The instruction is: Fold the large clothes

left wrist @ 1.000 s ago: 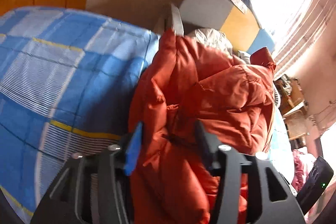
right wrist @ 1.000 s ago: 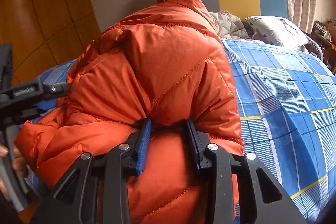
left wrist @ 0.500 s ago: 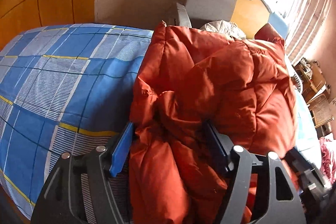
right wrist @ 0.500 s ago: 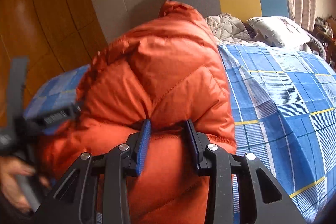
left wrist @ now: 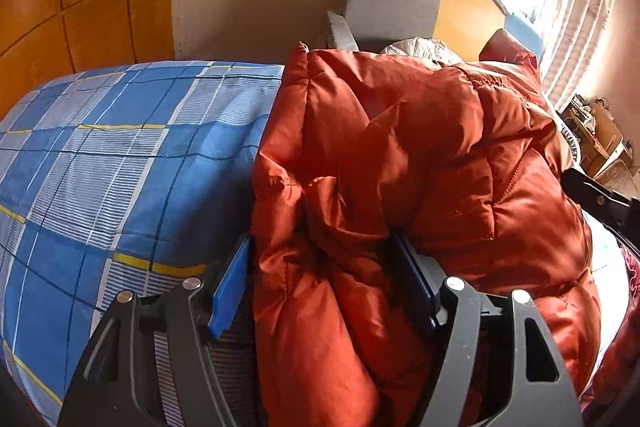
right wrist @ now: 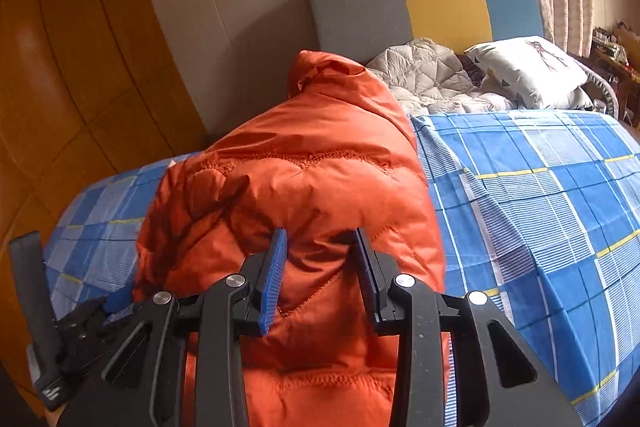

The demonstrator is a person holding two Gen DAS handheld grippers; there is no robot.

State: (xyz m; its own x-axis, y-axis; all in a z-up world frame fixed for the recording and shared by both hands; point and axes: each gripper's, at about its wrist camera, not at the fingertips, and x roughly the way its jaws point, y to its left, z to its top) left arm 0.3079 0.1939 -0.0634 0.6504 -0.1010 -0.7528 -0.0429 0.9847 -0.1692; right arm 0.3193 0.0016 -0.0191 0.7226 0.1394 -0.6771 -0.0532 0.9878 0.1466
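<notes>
Jacket [right wrist: 320,195] heaped on bed [right wrist: 540,211], near its left edge in right-wrist view. Quilt [right wrist: 424,75] and pillow [right wrist: 528,67] behind it, against headboard [right wrist: 360,15]. Right tool [right wrist: 320,267] at jacket's near side; left tool [right wrist: 76,339] lower left.

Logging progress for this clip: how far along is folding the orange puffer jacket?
Partway. The orange puffer jacket lies bunched on the blue plaid bedsheet, not yet flat. The right gripper pinches a fold; the left gripper's jaws have just widened around loose fabric. Squaring remains.
</notes>
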